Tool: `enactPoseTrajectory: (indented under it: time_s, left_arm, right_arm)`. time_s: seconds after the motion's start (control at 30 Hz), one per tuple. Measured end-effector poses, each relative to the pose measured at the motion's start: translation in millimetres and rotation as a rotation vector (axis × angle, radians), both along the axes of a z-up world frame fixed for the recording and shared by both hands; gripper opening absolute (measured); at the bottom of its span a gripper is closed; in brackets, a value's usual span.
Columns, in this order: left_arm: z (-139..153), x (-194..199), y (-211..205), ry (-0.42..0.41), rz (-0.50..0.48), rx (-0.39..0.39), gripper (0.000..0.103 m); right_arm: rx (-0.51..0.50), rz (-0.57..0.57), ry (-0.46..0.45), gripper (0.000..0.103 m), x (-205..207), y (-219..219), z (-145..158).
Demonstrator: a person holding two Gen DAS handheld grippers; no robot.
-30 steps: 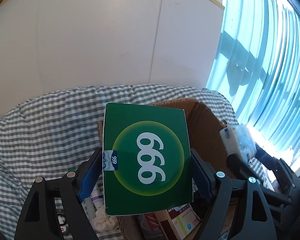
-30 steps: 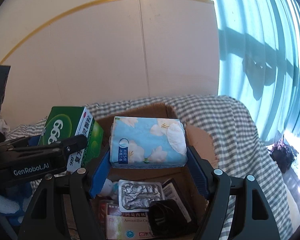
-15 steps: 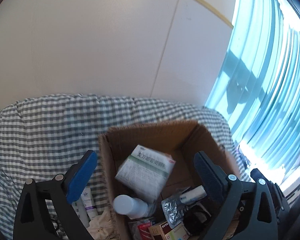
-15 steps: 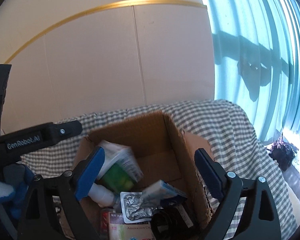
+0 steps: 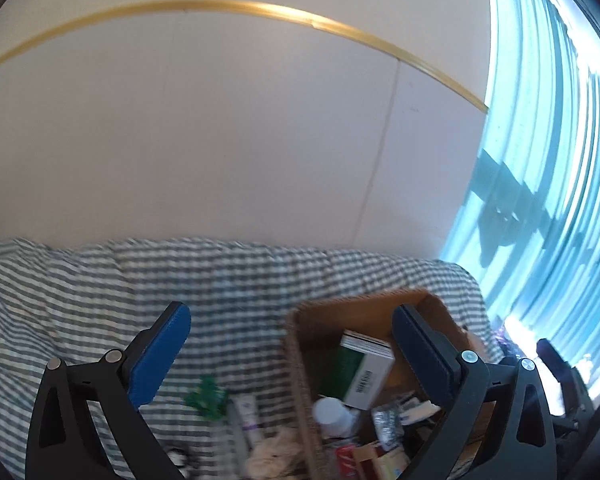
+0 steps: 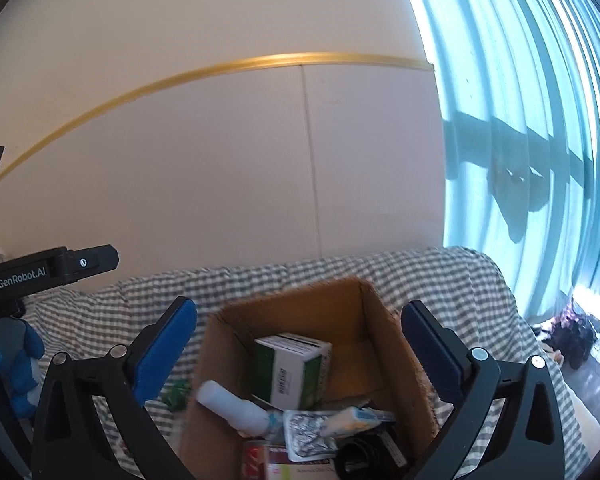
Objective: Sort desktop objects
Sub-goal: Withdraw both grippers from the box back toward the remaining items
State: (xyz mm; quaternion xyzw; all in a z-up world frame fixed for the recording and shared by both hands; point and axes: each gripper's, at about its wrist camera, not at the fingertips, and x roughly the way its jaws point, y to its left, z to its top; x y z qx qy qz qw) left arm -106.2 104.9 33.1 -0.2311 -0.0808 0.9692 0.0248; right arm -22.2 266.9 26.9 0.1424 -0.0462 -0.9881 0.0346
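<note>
I see the cardboard box [image 6: 384, 360] in the lower centre of the right wrist view and in the lower right of the left wrist view, sitting on the grey checked cloth [image 5: 100, 300]. Inside it the green and white carton [image 6: 292, 372] lies tilted against the back of the box, its barcode side facing me. Below it in the frame are a white bottle [image 6: 232, 402] lying on its side, a foil blister pack [image 6: 308, 434] and a slim pale blue tissue pack [image 6: 360, 418] resting across the foil. Printed cartons show at the bottom edge, partly cut off.

My right gripper [image 6: 300, 356] stands with its jaws spread wide, having just been opening, and nothing is between the pads; the box contents show through the gap. My left gripper [image 5: 292, 356] is likewise spread wide after just opening, with nothing gripped; its right finger [image 5: 424, 356] overlaps the box in the picture.

In the left wrist view, left of the box on the cloth, I make out a small green item [image 5: 206, 396], a white tube [image 5: 246, 420] and a beige crumpled thing [image 5: 272, 452], all blurred. At the left edge of the right wrist view is a black bar marked GenRobot.AI [image 6: 48, 268]. A cream wall with a gold strip [image 6: 260, 62] fills the upper frame, and a light blue curtain [image 6: 540, 140] the right side.
</note>
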Motion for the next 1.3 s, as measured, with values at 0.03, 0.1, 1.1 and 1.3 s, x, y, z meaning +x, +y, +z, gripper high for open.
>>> enactPoseTrajectory:
  time_s: [0.03,0.1,1.1,1.3]
  left_arm:
    - [3,5,-5,0.011,0.016,-0.017,0.103]
    - [7,13,-12,0.027,0.035,-0.043,0.103]
    - [-82,55,-136,-0.165,0.163,-0.065,0.088]
    - [-129,47,-139,-0.29,0.155,-0.064,0.072]
  right_arm:
    - [0.001,0.005,0.006,0.103,1,-3,2]
    - [0.01,0.023,0.026,0.103,5,-14,7]
    - [0.129,0.208,-0.049,0.076,5,-167,-41]
    - [0.196,0.191,-0.152,0.066,5,-188,-83]
